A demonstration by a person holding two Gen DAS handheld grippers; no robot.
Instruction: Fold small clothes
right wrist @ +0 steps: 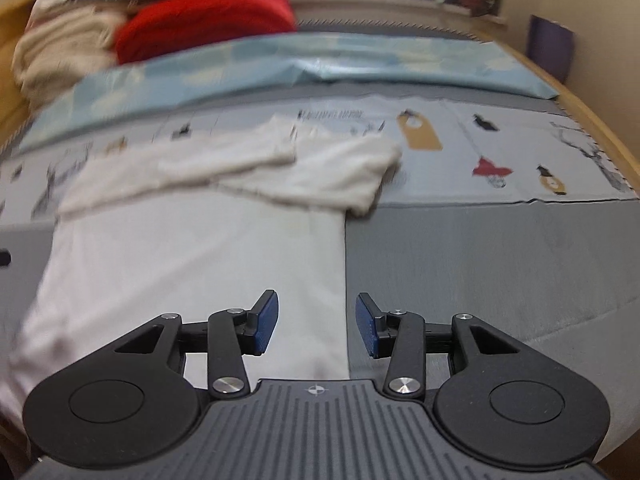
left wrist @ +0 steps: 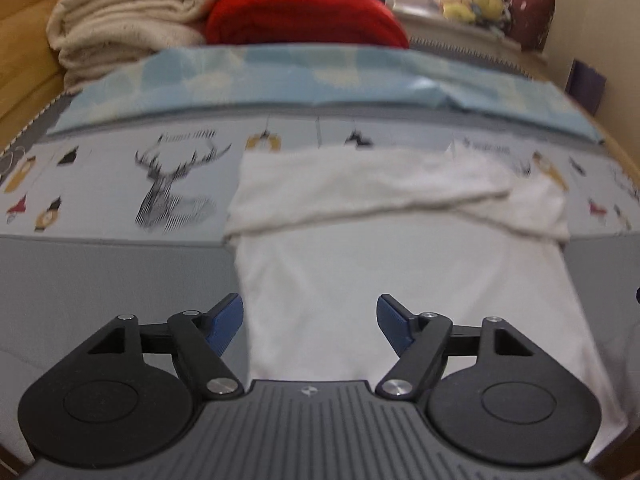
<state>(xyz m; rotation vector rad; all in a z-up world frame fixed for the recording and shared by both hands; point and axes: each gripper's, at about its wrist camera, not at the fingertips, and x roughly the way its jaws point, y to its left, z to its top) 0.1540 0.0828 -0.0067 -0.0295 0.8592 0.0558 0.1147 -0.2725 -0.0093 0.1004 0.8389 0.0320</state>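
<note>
My left gripper (left wrist: 310, 322) and right gripper (right wrist: 317, 322), jaws apart and empty, hover over the soft white shirt (left wrist: 400, 280); only the left view shows the stag print (left wrist: 172, 184).

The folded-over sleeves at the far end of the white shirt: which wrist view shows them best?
Left wrist: the sleeves lie centred and both edges are fairly sharp. Right wrist shows the same sleeves pushed left of centre and blurrier.
</note>
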